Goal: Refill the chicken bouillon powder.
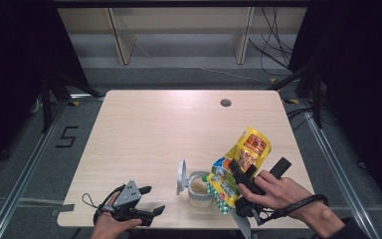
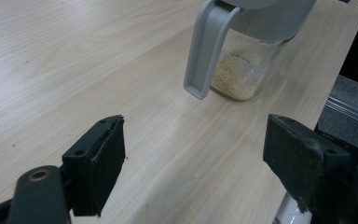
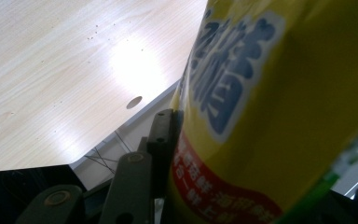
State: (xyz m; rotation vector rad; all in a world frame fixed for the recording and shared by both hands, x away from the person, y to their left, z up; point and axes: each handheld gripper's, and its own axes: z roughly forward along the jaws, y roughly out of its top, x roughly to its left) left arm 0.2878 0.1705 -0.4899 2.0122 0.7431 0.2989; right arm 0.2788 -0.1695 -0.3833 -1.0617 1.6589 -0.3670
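Right gripper (image 1: 239,175), near the table's front right corner, clamped on a yellow bag (image 1: 241,162): glossy, crinkled pouch with blue lettering and a red band, tilted with its lower green-checked end over the mouth of a jar (image 1: 199,189). In the right gripper view, one black jaw pressed flat against the bag's side (image 3: 270,116). Jar just left of the bag, close to the front edge: clear round wall, grey rim, pale grainy powder in the bottom (image 2: 235,77), grey flip lid (image 1: 181,177) standing open on its left side. Left gripper (image 1: 151,200) lying low at the front edge, well left of the jar, jaws spread wide with nothing between them, matte black pads (image 2: 105,158) pointing toward the jar across bare wood. Table (image 1: 154,124) of light wood grain, smooth, rectangular with rounded corners, a round cable hole (image 1: 226,103) near the far edge; far and left parts free. Grey floor and metal rails beyond the edges.
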